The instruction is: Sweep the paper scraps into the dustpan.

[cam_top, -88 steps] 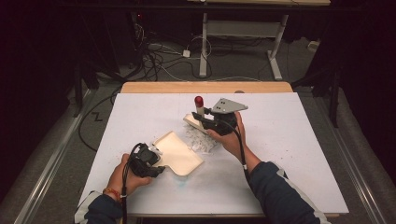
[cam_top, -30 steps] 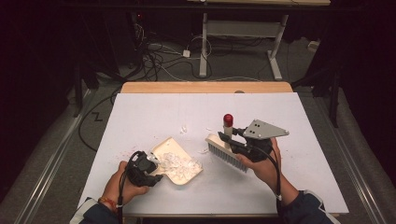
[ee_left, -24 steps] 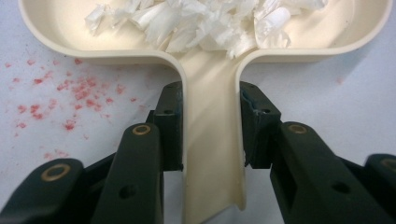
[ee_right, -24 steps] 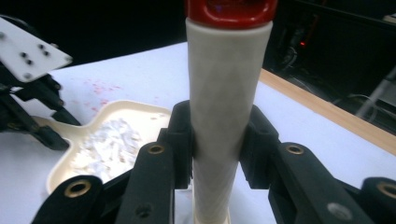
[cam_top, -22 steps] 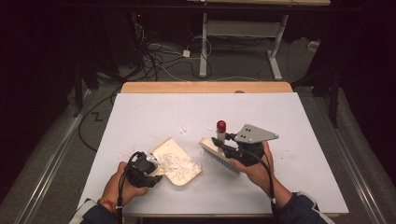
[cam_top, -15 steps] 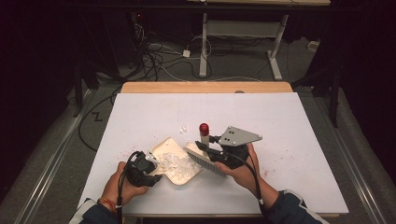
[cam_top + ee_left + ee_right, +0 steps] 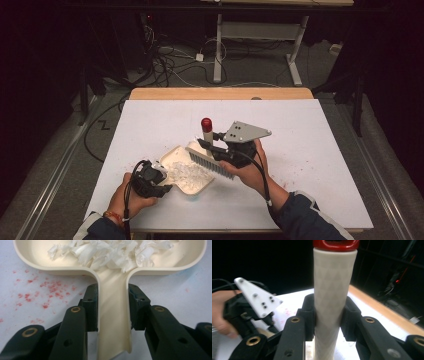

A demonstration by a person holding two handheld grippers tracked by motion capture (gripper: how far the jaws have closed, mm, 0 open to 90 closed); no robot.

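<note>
A cream dustpan (image 7: 172,151) lies on the white table with white paper scraps (image 7: 187,172) in it. My left gripper (image 7: 161,176) is shut on the pan's handle (image 7: 113,322), and the scraps (image 7: 110,252) lie just past its jaws. My right gripper (image 7: 212,144) is shut on the white handle (image 7: 334,277) of a brush with a red cap (image 7: 206,123). The brush stands nearly upright, with its bristles (image 7: 212,164) down at the pan's right edge. In the right gripper view the left gripper (image 7: 254,300) and its hand appear at the left.
Red specks (image 7: 42,292) dot the table beside the pan's handle, and more (image 7: 300,170) lie to the right. A wooden strip (image 7: 220,93) runs along the table's far edge. Beyond it are cables (image 7: 165,60) on the floor and a desk frame (image 7: 295,65).
My right gripper has carried the brush leftward across the table to the pan's edge. The left gripper and the dustpan have stayed where they were.
</note>
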